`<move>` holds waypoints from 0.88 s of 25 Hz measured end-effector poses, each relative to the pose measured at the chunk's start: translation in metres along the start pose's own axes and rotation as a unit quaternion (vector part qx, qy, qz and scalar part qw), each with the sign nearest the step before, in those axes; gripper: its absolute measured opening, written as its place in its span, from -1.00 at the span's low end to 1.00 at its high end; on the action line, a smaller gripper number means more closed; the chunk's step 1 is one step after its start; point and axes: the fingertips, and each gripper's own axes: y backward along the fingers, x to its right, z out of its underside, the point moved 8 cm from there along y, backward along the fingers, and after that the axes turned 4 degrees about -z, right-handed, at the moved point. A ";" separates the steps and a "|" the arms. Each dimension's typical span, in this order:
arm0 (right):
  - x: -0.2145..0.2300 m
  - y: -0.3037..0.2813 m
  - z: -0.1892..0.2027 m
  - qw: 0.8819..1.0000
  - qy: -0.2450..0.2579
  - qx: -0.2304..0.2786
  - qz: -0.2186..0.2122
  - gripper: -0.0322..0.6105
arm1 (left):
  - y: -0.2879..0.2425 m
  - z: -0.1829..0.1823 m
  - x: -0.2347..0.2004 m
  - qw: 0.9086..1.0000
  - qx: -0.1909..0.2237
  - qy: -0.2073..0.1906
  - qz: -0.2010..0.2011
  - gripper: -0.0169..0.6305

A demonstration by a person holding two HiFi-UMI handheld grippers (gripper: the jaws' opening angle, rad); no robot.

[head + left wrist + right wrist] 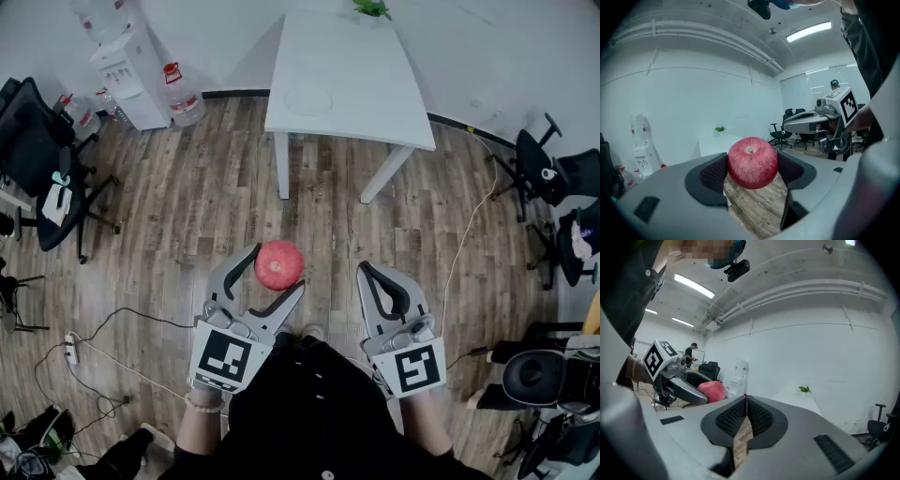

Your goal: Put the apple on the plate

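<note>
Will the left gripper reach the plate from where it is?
Probably not yet. The left gripper holds the apple over the floor, and the plate lies on the table well ahead. Nothing blocks the way there.

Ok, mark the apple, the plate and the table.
apple (279, 264), head view, its red upper side.
plate (307, 100), head view, its bare middle.
table (380, 80), head view, bare top right of the plate.

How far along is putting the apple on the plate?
Done: the apple is off any surface, gripped in the left claw. In hand: it hangs over the wood floor, short of the white table. Left: reach the plate on that table and release. The right claw is shut, empty.
</note>
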 end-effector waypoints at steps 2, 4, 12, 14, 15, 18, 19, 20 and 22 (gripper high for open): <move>0.000 -0.001 -0.002 1.000 0.000 0.002 0.000 -0.77 | -0.001 0.000 -0.001 1.000 0.000 0.000 0.002 0.12; 0.000 -0.003 -0.002 1.000 0.001 0.003 0.000 -0.77 | -0.001 0.000 -0.001 1.000 -0.003 0.005 0.001 0.12; -0.005 -0.006 -0.002 1.000 -0.003 0.001 0.004 -0.77 | 0.002 0.002 -0.006 1.000 -0.002 0.010 -0.001 0.12; -0.005 -0.008 -0.004 1.000 -0.006 0.005 0.008 -0.77 | 0.002 0.001 -0.009 1.000 0.001 0.009 -0.001 0.12; -0.005 -0.009 -0.005 1.000 -0.007 0.004 0.009 -0.77 | 0.003 0.001 -0.011 1.000 0.005 0.003 0.001 0.12; -0.008 -0.011 -0.009 1.000 -0.004 0.011 0.016 -0.77 | 0.005 0.002 -0.015 1.000 0.011 -0.003 0.006 0.12; -0.011 -0.013 -0.010 1.000 0.001 0.009 0.015 -0.77 | 0.007 0.002 -0.016 1.000 0.013 -0.004 0.007 0.12; -0.013 -0.014 -0.011 1.000 0.006 0.005 0.013 -0.77 | 0.008 0.003 -0.018 1.000 0.013 -0.003 0.007 0.12; -0.019 -0.017 -0.012 1.000 0.015 -0.004 0.012 -0.77 | 0.012 0.004 -0.021 1.000 0.011 0.008 0.005 0.12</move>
